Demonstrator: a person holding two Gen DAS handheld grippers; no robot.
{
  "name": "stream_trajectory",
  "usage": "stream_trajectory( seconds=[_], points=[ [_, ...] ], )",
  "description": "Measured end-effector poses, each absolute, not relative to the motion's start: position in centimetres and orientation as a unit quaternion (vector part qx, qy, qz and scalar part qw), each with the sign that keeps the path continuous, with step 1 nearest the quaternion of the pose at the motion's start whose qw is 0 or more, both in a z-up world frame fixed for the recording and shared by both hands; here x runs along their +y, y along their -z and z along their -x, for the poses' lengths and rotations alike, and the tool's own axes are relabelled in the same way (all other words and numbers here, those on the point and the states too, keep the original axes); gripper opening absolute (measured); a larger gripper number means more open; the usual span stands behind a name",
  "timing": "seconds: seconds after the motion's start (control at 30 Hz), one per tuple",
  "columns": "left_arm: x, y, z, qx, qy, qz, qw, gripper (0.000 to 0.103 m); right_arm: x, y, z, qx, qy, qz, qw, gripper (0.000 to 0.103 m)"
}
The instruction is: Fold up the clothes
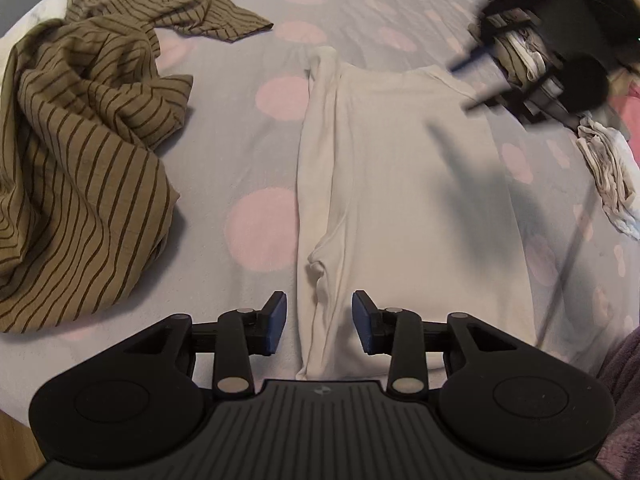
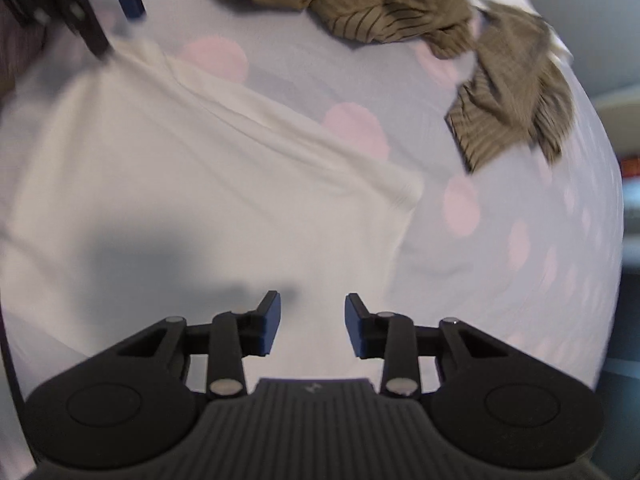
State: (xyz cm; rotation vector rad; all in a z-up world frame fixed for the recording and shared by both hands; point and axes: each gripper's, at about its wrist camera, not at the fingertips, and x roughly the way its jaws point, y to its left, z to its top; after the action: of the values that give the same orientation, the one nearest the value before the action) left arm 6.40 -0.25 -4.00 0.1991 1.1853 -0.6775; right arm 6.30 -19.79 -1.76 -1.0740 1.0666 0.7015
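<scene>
White shirt (image 1: 400, 184) flat on bed (image 1: 248, 128), left edge folded in; left hand-held gripper (image 1: 319, 322) apart, empty, above that fold; right hand-held gripper (image 2: 313, 324) apart, empty; best pinch both layers, fold squarely

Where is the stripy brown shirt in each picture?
Left wrist view: the stripy brown shirt lies crumpled at the left side, on the spotted sheet.
Right wrist view: the same shirt is bunched along the top, trailing down to the right.
Shared landmark: the white garment, spread flat beside it in both.
</scene>
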Motion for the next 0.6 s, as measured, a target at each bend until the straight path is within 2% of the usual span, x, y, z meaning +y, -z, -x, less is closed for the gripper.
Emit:
stream_trajectory(
  seconds=[0.33, 0.6],
  points=[
    [0.5, 6.3, -6.4, 0.567, 0.298, -0.069, 0.765, 0.033, -22.6, 3.9, 6.8, 0.503, -0.181, 0.133, 0.835, 0.039],
    [0.8, 8.5, -5.3, 0.581, 0.303, -0.056, 0.754, 0.039, -23.8, 7.7, 15.0, 0.494, 0.001, -0.082, 0.866, 0.040]
  ],
)
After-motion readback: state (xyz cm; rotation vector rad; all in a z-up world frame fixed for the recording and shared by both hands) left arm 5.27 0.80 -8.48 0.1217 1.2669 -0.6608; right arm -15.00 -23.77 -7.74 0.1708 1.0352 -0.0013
